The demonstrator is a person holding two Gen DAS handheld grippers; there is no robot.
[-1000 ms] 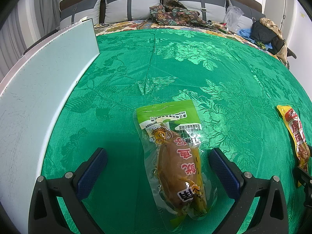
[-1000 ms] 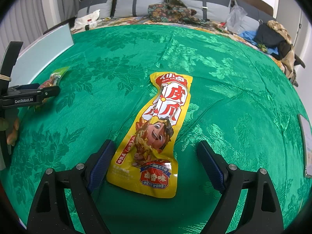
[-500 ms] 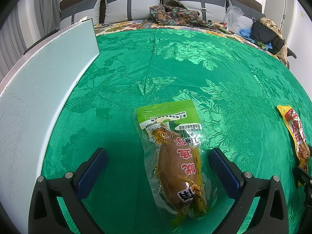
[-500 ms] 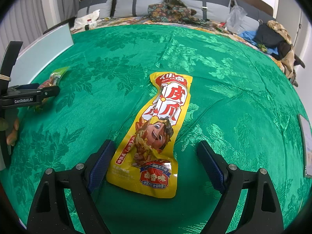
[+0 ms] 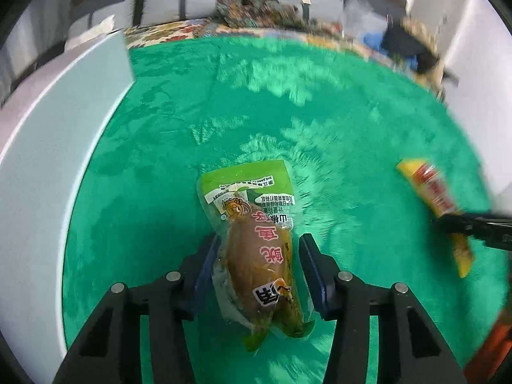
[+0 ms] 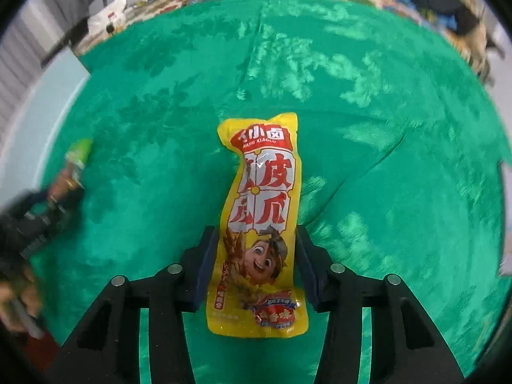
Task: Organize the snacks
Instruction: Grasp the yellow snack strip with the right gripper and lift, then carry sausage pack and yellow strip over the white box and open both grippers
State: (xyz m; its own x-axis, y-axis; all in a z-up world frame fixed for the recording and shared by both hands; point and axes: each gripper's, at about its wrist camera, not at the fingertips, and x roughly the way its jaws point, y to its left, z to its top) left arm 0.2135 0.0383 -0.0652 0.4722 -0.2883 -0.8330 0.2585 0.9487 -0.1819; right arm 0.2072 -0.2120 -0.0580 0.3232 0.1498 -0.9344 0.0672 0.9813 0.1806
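Left wrist view puts your left hand-held gripper (image 5: 259, 272) closed down on the green-topped snack pouch (image 5: 256, 246), one blue pad on each long side of the brown, bulging lower half; the pouch runs straight ahead along the fingers, its green header pointing away from you and its tail seal hanging back toward the camera; beneath it spreads the green patterned cloth (image 5: 320, 112), whose blur reads as the pouch being off it, though you cannot be sure of the gap; a pale board (image 5: 48, 160) curves along the left edge, well apart from the pouch.

Right wrist view gives the same arrangement on the other side; your right hand-held gripper (image 6: 254, 265) is narrowed onto the yellow snack packet (image 6: 262, 224), pads pressing its two long edges at the cartoon face, so the grip sits in the lower half and the longer upper part reaches out forward beyond the fingertips; its long axis also lies in line with the fingers.

Each hand is the nearer one to its own snack; the two packs are well apart, the green to the left of the yellow; any placing, as I judge it, turns on that forward-pointing axis, since the unsupported far ends will likely droop and land first.
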